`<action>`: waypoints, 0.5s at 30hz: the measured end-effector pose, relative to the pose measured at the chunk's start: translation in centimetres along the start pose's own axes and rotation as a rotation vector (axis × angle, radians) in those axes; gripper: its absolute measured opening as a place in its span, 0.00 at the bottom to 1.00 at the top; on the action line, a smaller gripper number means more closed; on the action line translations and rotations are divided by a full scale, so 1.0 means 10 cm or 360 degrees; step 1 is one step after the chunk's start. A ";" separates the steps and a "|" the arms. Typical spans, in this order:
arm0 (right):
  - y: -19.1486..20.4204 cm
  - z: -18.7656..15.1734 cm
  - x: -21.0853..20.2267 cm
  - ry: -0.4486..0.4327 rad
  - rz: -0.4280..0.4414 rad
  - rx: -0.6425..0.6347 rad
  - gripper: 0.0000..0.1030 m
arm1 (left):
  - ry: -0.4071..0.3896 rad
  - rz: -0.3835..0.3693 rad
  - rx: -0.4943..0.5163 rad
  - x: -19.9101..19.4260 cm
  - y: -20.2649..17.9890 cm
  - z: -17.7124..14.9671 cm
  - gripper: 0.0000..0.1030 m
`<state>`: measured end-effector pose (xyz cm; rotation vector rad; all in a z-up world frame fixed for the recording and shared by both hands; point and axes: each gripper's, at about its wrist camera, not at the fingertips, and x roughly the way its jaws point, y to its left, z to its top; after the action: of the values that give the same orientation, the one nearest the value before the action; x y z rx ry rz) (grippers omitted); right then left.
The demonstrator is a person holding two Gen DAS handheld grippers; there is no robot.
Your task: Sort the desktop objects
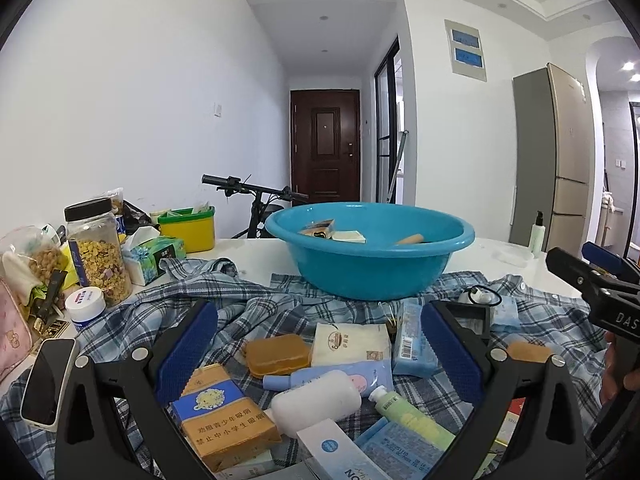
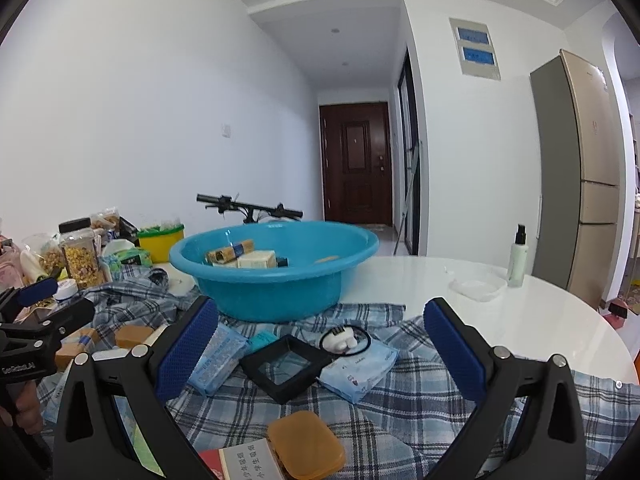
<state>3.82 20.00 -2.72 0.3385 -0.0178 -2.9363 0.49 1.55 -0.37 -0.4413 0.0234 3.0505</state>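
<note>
My left claw (image 1: 318,344) is spread wide and grips nothing. Between its blue pads lie an amber case (image 1: 278,354), a white tissue pack (image 1: 352,344), a white bottle (image 1: 316,402), a green tube (image 1: 412,416) and, nearest my left pad, a blue-and-gold cigarette box (image 1: 226,416). My right claw (image 2: 316,346) is just as wide open and empty; between its pads sit a black square frame (image 2: 286,366), a pale blue wipes pack (image 2: 358,368) and a small white piece ringed by a black hair tie (image 2: 344,340). Everything rests on a plaid shirt (image 2: 400,420) spread over the white table (image 2: 480,312). Straight ahead of both claws, beyond the clutter, stands the blue basin (image 1: 370,248), already holding a few small boxes.

Only my left view shows the phone (image 1: 48,384) off to the left and the cereal jar (image 1: 100,252) farther out. My right view alone gives the second amber case (image 2: 306,446) close under me and the clear lid (image 2: 476,286) beside the pump bottle (image 2: 518,258), far right.
</note>
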 end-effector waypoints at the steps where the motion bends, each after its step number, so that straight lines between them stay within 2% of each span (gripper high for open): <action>1: -0.01 -0.01 0.03 0.0022 -0.0007 0.0005 0.99 | -0.0006 -0.0002 0.0005 -0.01 -0.01 0.00 1.00; 6: -0.06 -0.02 0.14 0.0113 -0.0027 0.0045 0.99 | -0.0004 0.0013 0.0048 0.00 -0.06 -0.01 1.00; 15: 0.03 -0.03 0.12 0.0105 -0.0065 -0.0025 0.99 | -0.0005 0.0088 0.0025 0.00 -0.02 -0.01 1.00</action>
<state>2.81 19.50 -3.25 0.4385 0.0216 -2.9622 0.56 1.70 -0.51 -0.4422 0.0602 3.1028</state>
